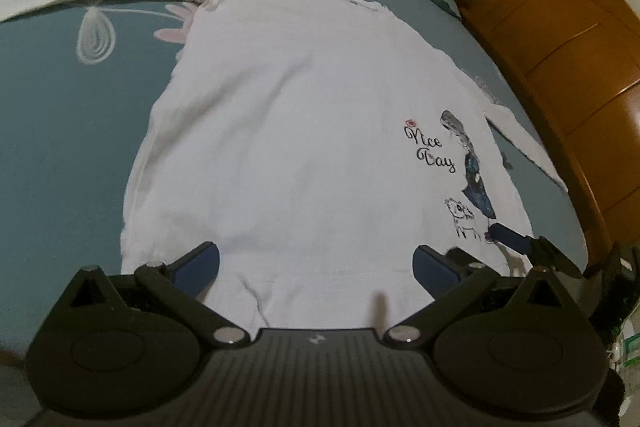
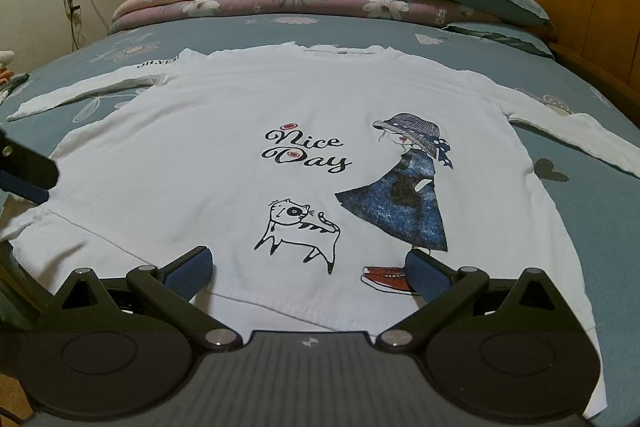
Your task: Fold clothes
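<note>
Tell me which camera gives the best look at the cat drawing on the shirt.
The right wrist view: the cat drawing sits near centre on the white shirt, sharp and whole. In the left wrist view the cat drawing is small, faint and distorted near the right edge.

Each of the two hand-held tools, the left gripper (image 1: 316, 263) and the right gripper (image 2: 308, 263), has a ribbed black body with a small pale mark at its middle, two round black discs, angled black link arms pinned with silver screws, and blue textured pads (image 2: 188, 271).
</note>
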